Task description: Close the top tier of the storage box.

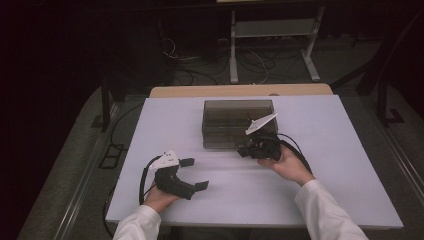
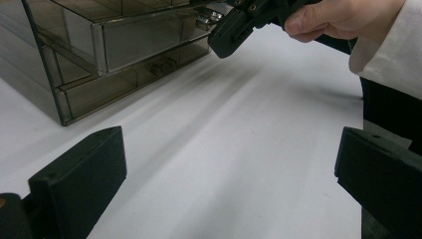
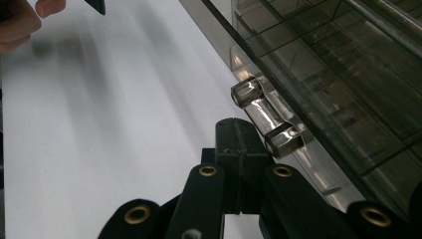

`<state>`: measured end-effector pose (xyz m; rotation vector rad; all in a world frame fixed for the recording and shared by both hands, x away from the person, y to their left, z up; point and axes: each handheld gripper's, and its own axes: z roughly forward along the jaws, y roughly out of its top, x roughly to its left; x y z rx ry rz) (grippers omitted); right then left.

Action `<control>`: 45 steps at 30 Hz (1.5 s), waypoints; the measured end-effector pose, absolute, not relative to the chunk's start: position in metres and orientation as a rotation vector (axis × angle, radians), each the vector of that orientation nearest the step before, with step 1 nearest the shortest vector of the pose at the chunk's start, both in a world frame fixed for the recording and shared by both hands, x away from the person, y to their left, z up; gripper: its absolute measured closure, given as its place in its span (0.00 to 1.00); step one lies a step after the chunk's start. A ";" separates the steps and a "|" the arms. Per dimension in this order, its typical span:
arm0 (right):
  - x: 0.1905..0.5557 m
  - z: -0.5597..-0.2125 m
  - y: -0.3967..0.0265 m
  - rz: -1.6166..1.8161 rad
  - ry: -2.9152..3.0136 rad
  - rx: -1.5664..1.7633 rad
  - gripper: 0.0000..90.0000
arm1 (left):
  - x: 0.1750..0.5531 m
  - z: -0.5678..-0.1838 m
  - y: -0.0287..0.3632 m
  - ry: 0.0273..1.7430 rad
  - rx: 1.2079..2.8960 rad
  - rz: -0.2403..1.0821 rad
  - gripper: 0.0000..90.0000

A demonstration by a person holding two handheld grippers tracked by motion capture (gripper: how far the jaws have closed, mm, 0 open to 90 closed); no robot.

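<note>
**Here, at the drawer handle: closed jaws beside a smoked cabinet**

Here, on a white table (image 1: 320, 165), stands a smoke-tinted clear drawer cabinet (image 1: 227, 122), set toward the far middle of the top, its drawer fronts facing the near edge. Just before its right front corner hovers the right gripper (image 1: 243, 148), held in the right hand (image 1: 285, 162), grey plate tilted over the cabinet's corner. Pressed together, pad against pad, with nothing between them, per the right gripper view: closed jaws (image 3: 240, 144) lying just beside the clear bar handle (image 3: 266, 117) of a drawer, tips close under it; touching or not, hard to tell. Seen too from the left gripper view, at the top: the same gripper (image 2: 226, 35) up against the upper drawer front of the cabinet (image 2: 114, 55).

Well apart, near the front left of the table, sits the left gripper (image 1: 194, 174) in the left hand (image 1: 159, 196), low over the bare top. Spread wide, holding nothing, only white surface between the two black pads (image 2: 79, 179). White sleeves at both wrists.
</note>
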<state>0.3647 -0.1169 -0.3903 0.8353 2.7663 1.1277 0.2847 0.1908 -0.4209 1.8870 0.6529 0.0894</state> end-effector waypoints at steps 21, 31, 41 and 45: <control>0.372 -0.393 -0.118 1.148 2.741 0.872 0.99 | 0.285 -0.421 0.191 0.650 1.888 0.091 0.00; 0.377 -0.393 -0.118 1.156 2.733 0.889 0.99 | 0.284 -0.421 0.191 0.651 1.885 0.090 0.00; 0.382 -0.393 -0.118 1.160 2.726 0.905 0.99 | 0.284 -0.420 0.191 0.649 1.882 0.090 0.00; 0.384 -0.393 -0.118 1.161 2.722 0.914 0.99 | 0.283 -0.420 0.192 0.650 1.879 0.091 0.00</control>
